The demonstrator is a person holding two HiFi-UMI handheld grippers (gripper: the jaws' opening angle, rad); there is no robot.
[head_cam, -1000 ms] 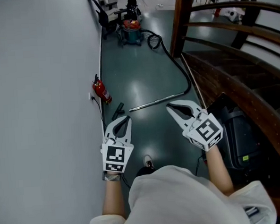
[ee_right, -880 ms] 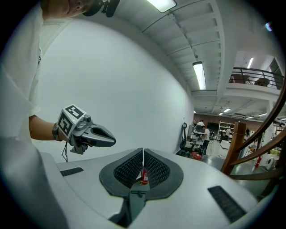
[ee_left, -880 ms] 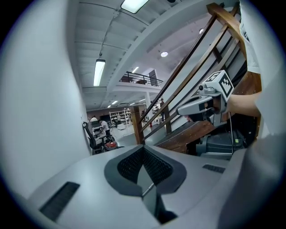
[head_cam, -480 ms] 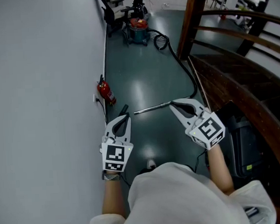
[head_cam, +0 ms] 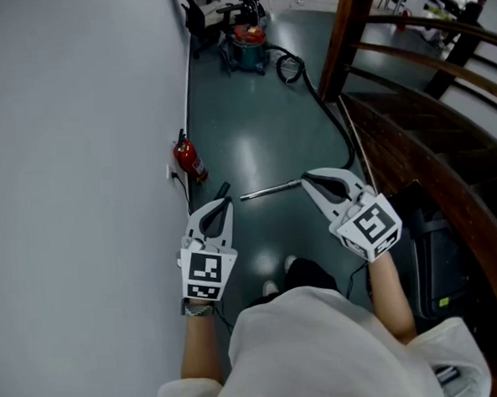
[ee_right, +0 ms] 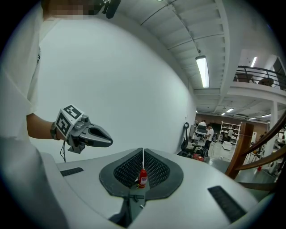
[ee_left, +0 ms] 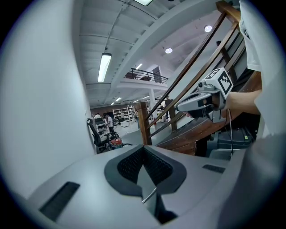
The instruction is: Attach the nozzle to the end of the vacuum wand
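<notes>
A silver vacuum wand (head_cam: 269, 189) lies on the dark green floor, joined to a black hose (head_cam: 338, 129) that runs back to the vacuum cleaner (head_cam: 250, 44). Beside the wand's left end lies a small black nozzle (head_cam: 221, 190). My left gripper (head_cam: 225, 202) is shut and empty, its tip just short of the nozzle. My right gripper (head_cam: 306, 178) is also shut and empty, and it hovers over the wand's right end. In the left gripper view the shut jaws (ee_left: 143, 152) show a sliver of the wand (ee_left: 149, 195) below them. The right gripper view (ee_right: 143, 154) faces the wall.
A red fire extinguisher (head_cam: 188, 160) stands by the white wall (head_cam: 78, 162) on the left. A wooden staircase with a railing (head_cam: 428, 115) rises on the right, and a black case (head_cam: 432, 249) lies beside it. My shoe (head_cam: 308, 274) is on the floor below the wand.
Both grippers have moved forward along the corridor, closer to the wand and nozzle. A foot has stepped forward. The jaws stayed shut.
</notes>
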